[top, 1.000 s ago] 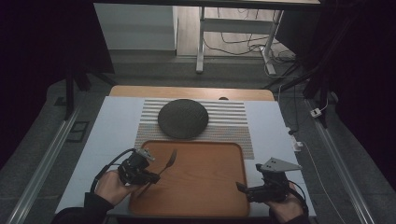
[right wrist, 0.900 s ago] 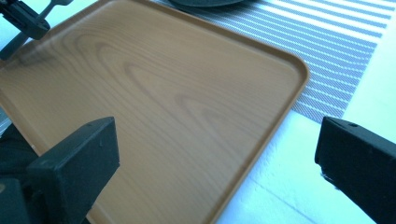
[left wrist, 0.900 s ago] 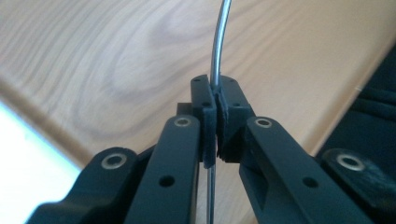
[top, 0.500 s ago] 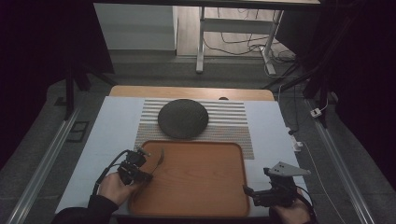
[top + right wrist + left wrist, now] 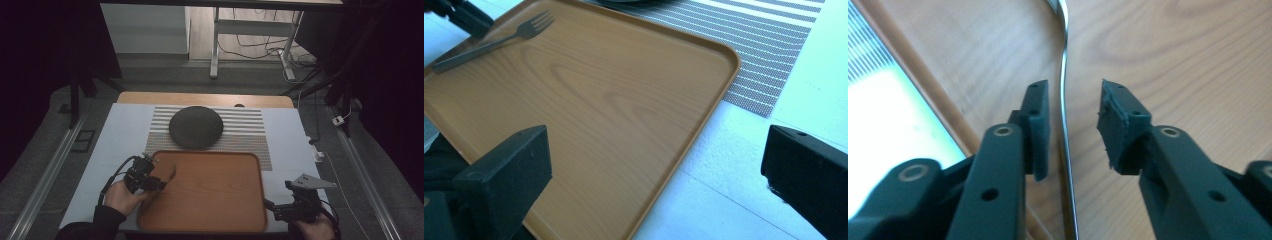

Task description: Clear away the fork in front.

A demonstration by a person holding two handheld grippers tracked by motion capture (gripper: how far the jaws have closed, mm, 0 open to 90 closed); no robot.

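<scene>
A metal fork (image 5: 170,176) lies flat on the wooden tray (image 5: 215,205) near its left edge. My left gripper (image 5: 161,181) hovers low over that edge, and its jaws have just been opening. The fork's handle (image 5: 1064,100) runs between the two pads without touching either pad; the wood grain of the tray (image 5: 1173,60) lies beneath. My right gripper (image 5: 268,205) is open and empty by the tray's front right corner. The right gripper view looks past my right gripper (image 5: 656,145) across the tray (image 5: 599,115) to the fork (image 5: 499,40) and the left gripper (image 5: 454,15).
A dark round plate (image 5: 196,127) rests on a striped placemat (image 5: 240,131) just behind the tray. A white cover (image 5: 120,140) spreads over the table under both. The placemat (image 5: 769,50) also reaches past the tray's far right corner.
The left gripper's jaws have parted and let go of the fork, which was held above the tray's left edge and now lies on the wood. The right gripper has hardly moved.
</scene>
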